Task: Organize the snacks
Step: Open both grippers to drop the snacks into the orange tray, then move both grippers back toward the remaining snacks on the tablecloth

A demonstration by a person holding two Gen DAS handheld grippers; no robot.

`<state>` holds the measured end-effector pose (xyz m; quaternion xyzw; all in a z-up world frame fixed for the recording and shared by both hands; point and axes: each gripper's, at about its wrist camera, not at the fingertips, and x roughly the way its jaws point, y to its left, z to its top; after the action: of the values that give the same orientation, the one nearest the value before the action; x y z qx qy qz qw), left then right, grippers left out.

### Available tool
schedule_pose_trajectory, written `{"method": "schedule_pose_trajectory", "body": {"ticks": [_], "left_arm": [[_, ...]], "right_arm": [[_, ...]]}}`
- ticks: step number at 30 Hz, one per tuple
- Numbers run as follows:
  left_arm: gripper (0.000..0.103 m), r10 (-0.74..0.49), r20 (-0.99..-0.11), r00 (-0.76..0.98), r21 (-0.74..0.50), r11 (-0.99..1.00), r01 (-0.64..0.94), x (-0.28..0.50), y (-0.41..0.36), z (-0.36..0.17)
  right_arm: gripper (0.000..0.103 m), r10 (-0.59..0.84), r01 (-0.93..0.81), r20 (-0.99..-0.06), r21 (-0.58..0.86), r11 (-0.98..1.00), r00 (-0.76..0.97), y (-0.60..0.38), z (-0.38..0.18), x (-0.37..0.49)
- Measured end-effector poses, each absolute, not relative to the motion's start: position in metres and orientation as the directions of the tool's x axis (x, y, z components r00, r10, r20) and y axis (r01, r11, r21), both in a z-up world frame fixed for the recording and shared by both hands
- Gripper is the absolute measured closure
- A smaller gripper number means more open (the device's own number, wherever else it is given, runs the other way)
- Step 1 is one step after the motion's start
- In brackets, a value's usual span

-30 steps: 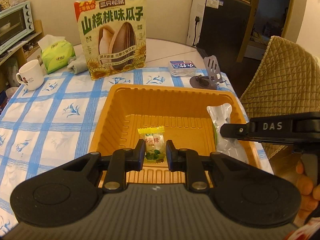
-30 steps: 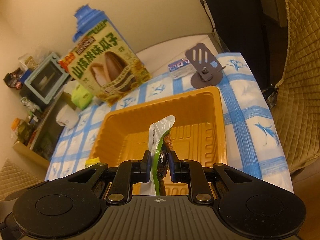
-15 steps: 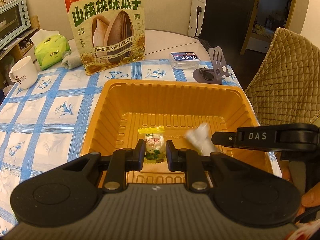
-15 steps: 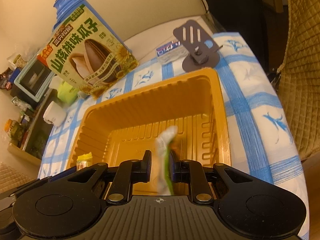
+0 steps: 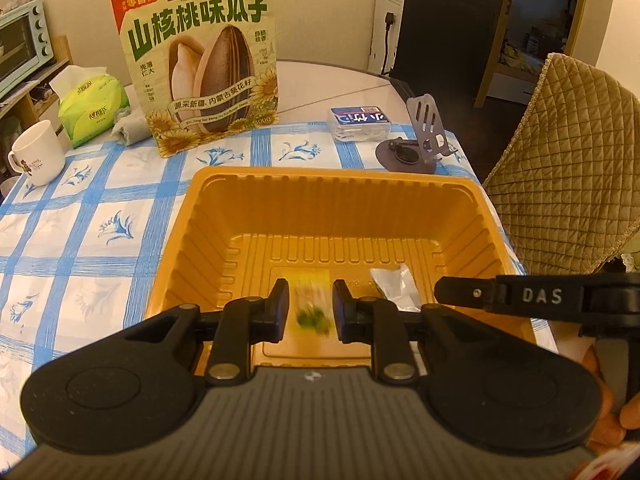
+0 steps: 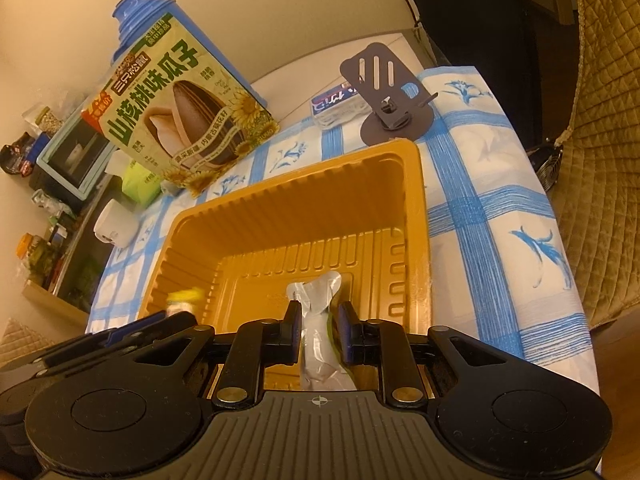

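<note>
Currently the left gripper (image 5: pixel 310 309) is opening: its jaws stand slightly apart, and the small yellow-and-green candy (image 5: pixel 311 307), blurred, sits between them without visible pad contact, above the floor of the orange tray (image 5: pixel 336 184). The right gripper (image 6: pixel 319 330) is pressed together, pinching a silver snack packet (image 6: pixel 317 320) that stands upright between its pads, low inside the same tray. The tray rests on the blue-checked tablecloth (image 5: pixel 80 240).
</note>
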<state>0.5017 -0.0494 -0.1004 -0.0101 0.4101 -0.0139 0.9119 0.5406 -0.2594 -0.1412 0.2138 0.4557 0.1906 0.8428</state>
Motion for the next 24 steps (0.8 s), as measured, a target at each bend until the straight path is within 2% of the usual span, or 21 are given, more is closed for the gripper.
{"method": "schedule_pose_trajectory", "body": {"ticks": [3,5,6,7,15,19,24], "left_arm": [[0.074,-0.028,-0.751,0.660,-0.023,1.000,0.016,0.497,-0.049,-0.099],[0.072,-0.030,-0.749,0.662,-0.032,0.999,0.008,0.490,-0.045,-0.097],[0.071,-0.034,-0.746,0.665,-0.042,0.999,0.003,0.484,-0.041,-0.095],[0.069,-0.035,-0.746,0.665,-0.051,0.999,-0.004,0.478,-0.038,-0.094],[0.055,-0.040,-0.727,0.686,-0.090,0.995,-0.037,0.419,-0.013,-0.069],[0.052,-0.050,-0.700,0.712,-0.100,0.995,-0.028,0.380,-0.004,-0.050],[0.050,-0.068,-0.674,0.735,-0.111,0.994,-0.009,0.328,0.008,-0.030]], "right_arm": [[0.081,0.518,-0.151,-0.682,0.523,0.839,0.516,-0.262,-0.136,0.533],[0.068,0.524,-0.177,-0.671,0.516,0.838,0.524,-0.264,-0.131,0.525],[0.053,0.525,-0.187,-0.663,0.513,0.838,0.533,-0.266,-0.129,0.520],[0.044,0.525,-0.196,-0.655,0.509,0.838,0.544,-0.267,-0.126,0.515],[0.036,0.514,-0.273,-0.622,0.445,0.853,0.591,-0.273,-0.101,0.464],[0.030,0.497,-0.299,-0.605,0.402,0.865,0.622,-0.274,-0.085,0.427],[0.027,0.483,-0.303,-0.594,0.381,0.873,0.644,-0.272,-0.069,0.376]]}}
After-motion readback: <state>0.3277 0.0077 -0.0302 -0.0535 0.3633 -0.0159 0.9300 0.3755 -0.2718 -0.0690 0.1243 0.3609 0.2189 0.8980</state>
